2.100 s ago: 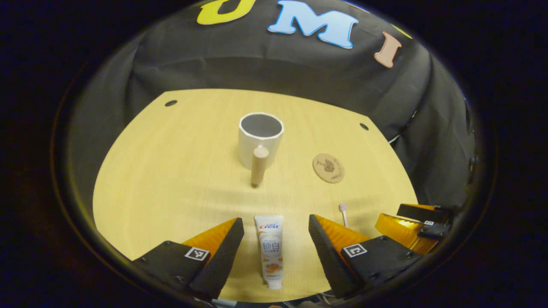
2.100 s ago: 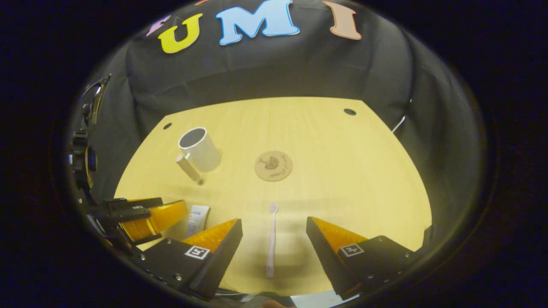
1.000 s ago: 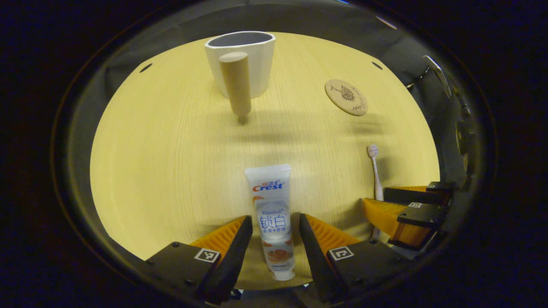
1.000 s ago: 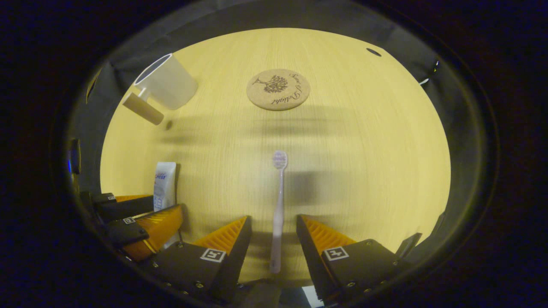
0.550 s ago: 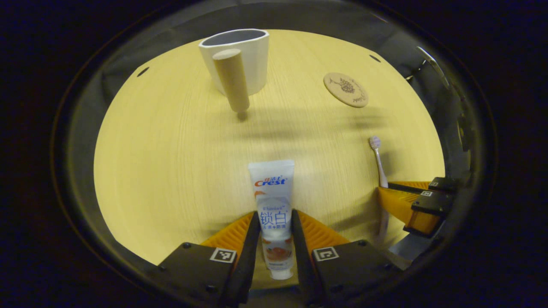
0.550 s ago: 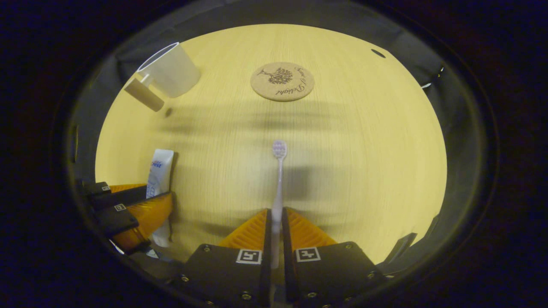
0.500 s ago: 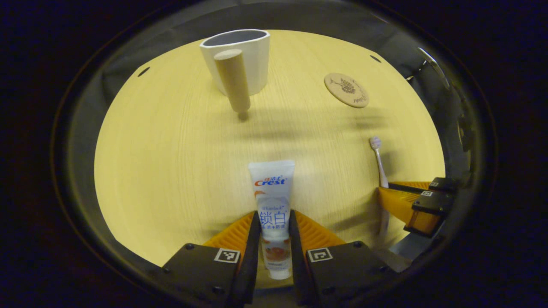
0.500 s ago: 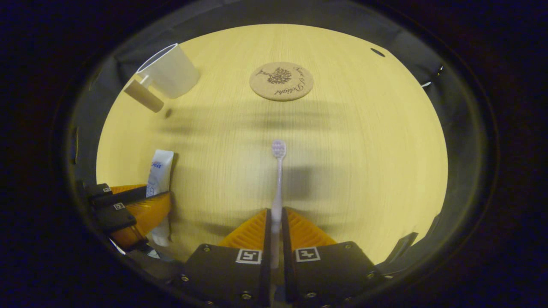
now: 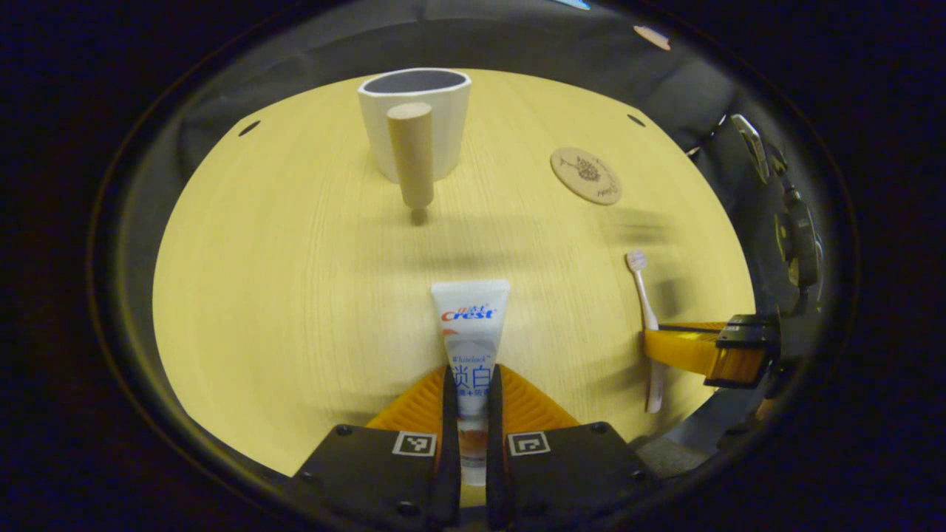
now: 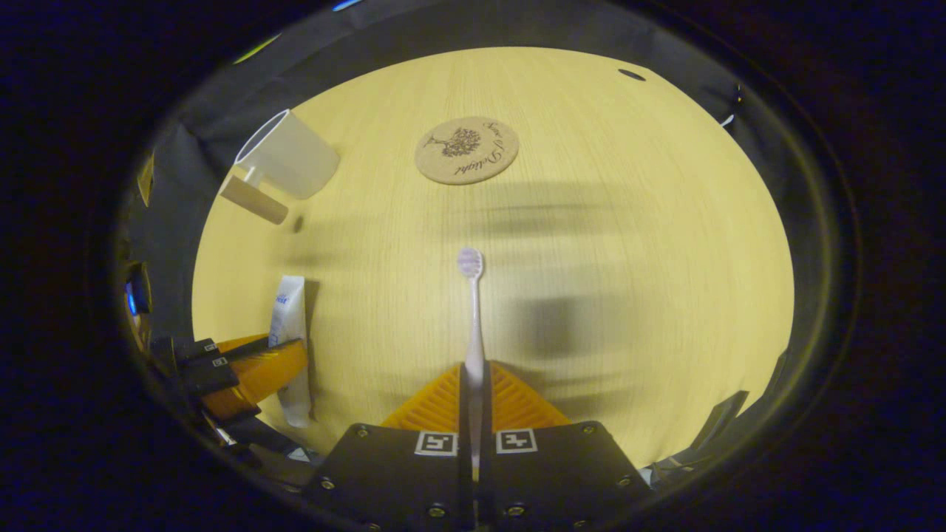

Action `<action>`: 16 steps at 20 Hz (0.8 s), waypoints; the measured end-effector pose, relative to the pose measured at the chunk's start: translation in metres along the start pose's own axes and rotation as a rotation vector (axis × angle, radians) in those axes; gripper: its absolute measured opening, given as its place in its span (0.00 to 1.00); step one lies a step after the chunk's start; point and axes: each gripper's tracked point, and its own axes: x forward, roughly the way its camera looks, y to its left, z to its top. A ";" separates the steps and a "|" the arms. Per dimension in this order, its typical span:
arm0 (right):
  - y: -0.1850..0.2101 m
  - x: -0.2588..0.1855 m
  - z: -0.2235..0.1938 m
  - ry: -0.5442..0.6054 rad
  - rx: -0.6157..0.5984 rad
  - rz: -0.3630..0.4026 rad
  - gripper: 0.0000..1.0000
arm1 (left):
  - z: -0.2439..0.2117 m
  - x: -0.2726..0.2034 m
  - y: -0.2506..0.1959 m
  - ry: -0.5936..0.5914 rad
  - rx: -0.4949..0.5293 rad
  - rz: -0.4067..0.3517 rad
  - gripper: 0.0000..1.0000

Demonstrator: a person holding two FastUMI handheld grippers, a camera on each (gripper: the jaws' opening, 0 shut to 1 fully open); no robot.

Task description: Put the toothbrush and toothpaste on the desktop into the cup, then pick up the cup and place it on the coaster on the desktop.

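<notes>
Step in hand, by my reading: the grab of both items, ahead of dropping them in the cup. Left gripper [image 9: 467,384], bottom centre of the left gripper view, is clamped on the toothpaste [image 9: 470,325], fingers pressing the tube's lower half, crimped end pointing up-frame; right gripper [image 10: 474,399], bottom centre of the right gripper view, is closed on the toothbrush [image 10: 473,325] handle, bristle head pointing up-frame. Whether either item is lifted off the table [image 9: 295,281] can't be told.

Cup [image 9: 414,118] stands upright at top centre of the left gripper view, wooden handle facing the camera, nothing seen inside; coaster [image 10: 466,150] lies bare, upper centre of the right gripper view.

Next move likely needs: lift w/o slip, carry to the cup, tip each item near vertical over the rim, release one at a time.

Left gripper view gives the cup's mouth and handle head-on, plus the toothbrush side-on at right; right gripper view gives the coaster's print and the toothpaste edge-on at lower left.
</notes>
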 end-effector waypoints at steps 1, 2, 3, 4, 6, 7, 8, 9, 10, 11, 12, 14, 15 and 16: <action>0.001 -0.001 0.000 -0.015 -0.005 0.005 0.05 | 0.002 0.000 -0.001 -0.020 -0.006 -0.010 0.21; 0.001 -0.002 0.000 -0.026 -0.011 0.008 0.04 | 0.004 -0.002 -0.001 -0.038 -0.012 -0.016 0.21; 0.002 -0.004 0.000 -0.042 -0.021 0.007 0.04 | 0.004 -0.003 -0.001 -0.053 -0.019 -0.019 0.21; 0.003 -0.007 0.002 -0.063 -0.029 0.006 0.05 | 0.005 -0.005 -0.001 -0.067 -0.027 -0.023 0.21; 0.008 -0.016 0.006 -0.105 -0.045 0.016 0.05 | 0.008 -0.011 -0.002 -0.102 -0.046 -0.038 0.21; 0.011 -0.021 0.009 -0.131 -0.050 0.028 0.04 | 0.010 -0.016 -0.001 -0.126 -0.054 -0.044 0.21; 0.015 -0.026 0.014 -0.157 -0.052 0.041 0.04 | 0.013 -0.021 0.001 -0.152 -0.061 -0.046 0.21; 0.017 -0.033 0.019 -0.187 -0.053 0.051 0.04 | 0.017 -0.028 0.003 -0.184 -0.063 -0.045 0.21; 0.020 -0.038 0.024 -0.217 -0.056 0.059 0.04 | 0.023 -0.036 0.005 -0.220 -0.064 -0.042 0.21; 0.021 -0.046 0.031 -0.250 -0.059 0.065 0.04 | 0.030 -0.045 0.006 -0.256 -0.065 -0.039 0.21; 0.023 -0.052 0.037 -0.283 -0.062 0.070 0.04 | 0.036 -0.057 0.009 -0.293 -0.070 -0.039 0.21; 0.026 -0.067 0.051 -0.346 -0.074 0.080 0.04 | 0.054 -0.079 0.015 -0.374 -0.083 -0.040 0.21; 0.028 -0.076 0.057 -0.378 -0.082 0.083 0.04 | 0.062 -0.091 0.019 -0.419 -0.092 -0.042 0.21; 0.030 -0.082 0.064 -0.409 -0.091 0.085 0.05 | 0.073 -0.104 0.023 -0.466 -0.102 -0.043 0.21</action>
